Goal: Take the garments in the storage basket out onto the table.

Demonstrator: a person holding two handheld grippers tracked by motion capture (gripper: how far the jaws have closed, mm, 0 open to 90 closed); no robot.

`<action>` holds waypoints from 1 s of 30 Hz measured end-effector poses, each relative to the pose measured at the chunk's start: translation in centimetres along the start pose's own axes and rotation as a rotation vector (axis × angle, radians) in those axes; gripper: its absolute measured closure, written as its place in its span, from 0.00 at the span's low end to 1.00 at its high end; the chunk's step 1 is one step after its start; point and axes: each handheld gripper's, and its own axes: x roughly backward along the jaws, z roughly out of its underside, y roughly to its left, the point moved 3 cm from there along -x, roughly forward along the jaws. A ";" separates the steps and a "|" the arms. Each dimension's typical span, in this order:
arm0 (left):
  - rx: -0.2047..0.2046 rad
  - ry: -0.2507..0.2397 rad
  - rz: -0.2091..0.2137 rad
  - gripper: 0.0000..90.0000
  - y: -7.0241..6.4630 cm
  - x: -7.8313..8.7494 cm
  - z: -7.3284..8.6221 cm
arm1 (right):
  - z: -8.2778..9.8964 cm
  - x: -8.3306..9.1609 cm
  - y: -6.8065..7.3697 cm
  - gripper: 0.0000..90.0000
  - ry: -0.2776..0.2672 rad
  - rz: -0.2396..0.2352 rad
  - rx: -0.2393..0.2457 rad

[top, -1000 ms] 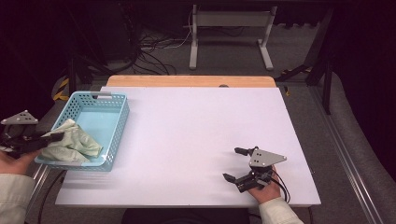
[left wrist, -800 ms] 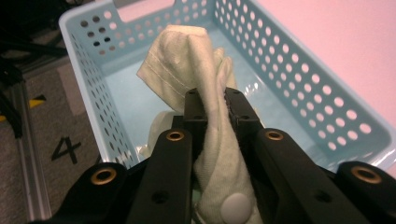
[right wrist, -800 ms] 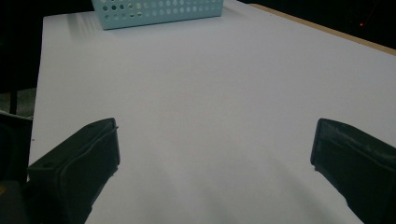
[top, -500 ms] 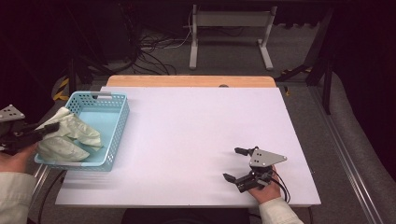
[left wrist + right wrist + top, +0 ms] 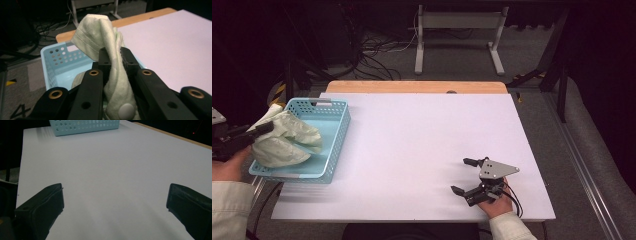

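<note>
A pale green cloth (image 5: 282, 139) with a white button hangs over the light blue basket (image 5: 328, 107) at the table's left edge. My left gripper (image 5: 262, 129) is shut on the cloth and holds it lifted above the basket's near left corner. In the left gripper view the cloth (image 5: 105, 37) bunches up between the black jaws and rises above my left gripper (image 5: 116, 56), with the basket (image 5: 57, 62) behind it. My right gripper (image 5: 464, 176) rests on the white table near the front right, its jaws wide apart with nothing between them. The right gripper view looks across bare table toward the basket (image 5: 85, 126).
The white table top (image 5: 422, 145) has a wooden strip (image 5: 412, 87) along its far edge. Cables and a metal stand (image 5: 457, 35) lie on the dark floor beyond. A grey padded surface (image 5: 597, 165) runs along the right side.
My left gripper has lifted the cloth out of the basket's bottom and drawn it up and toward the basket's near left side. The right gripper has stayed in place.
</note>
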 end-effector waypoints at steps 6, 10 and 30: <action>0.018 -0.053 0.016 0.91 -0.2 0.0 -0.5 | 0.0 0.0 0.0 0.02 -0.001 -0.001 0.000; 0.027 -0.085 0.029 0.91 -0.4 0.1 -0.9 | 0.0 0.0 0.0 0.02 -0.001 -0.001 0.000; -0.016 -0.170 0.095 0.91 -3.3 -0.8 -4.1 | 0.0 0.0 0.0 0.02 -0.002 -0.003 -0.001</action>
